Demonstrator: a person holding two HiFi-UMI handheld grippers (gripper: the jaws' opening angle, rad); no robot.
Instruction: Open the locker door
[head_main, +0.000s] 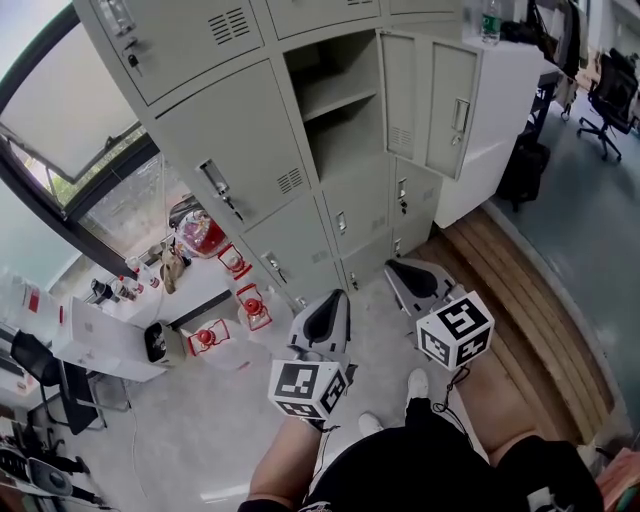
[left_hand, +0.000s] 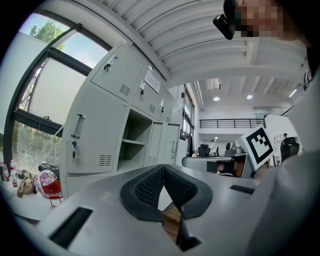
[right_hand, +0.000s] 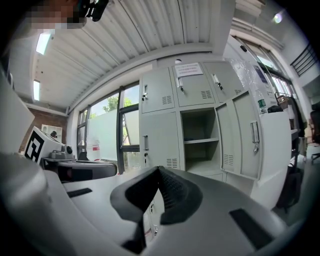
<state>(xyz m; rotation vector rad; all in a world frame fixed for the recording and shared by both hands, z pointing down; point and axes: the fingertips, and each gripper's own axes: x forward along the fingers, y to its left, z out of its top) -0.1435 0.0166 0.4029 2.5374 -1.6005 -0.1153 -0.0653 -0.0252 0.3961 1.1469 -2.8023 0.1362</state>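
Locker door (head_main: 432, 100) stands swung wide open, well ahead of both tools, up and to the right of the right tool (head_main: 412, 278). Neither tool touches it. It is a flat, tall rectangle of smooth pale-grey sheet metal, its long axis upright. It is hinged at the right edge of the open compartment (head_main: 335, 105) and folded out to the right, so its free edge points away from the opening. The face turned toward the tools has a patch of louvre slots low on the hinge side and a slim upright handle fitting near the free edge. In the right gripper view the door sits above and to the right of the jaws. The compartment lies straight beyond them, with one flat shelf (right_hand: 200, 141) across it.

The right tool's jaws are together, the black ribbed pads meeting at the tips with nothing between them. The left tool (head_main: 325, 318) is likewise pinched closed and empty; its pads touch at the tip and flare apart in a V toward the body. Both shells are smooth matte grey plastic. Each carries a white cube (head_main: 308, 388) with black square markers.
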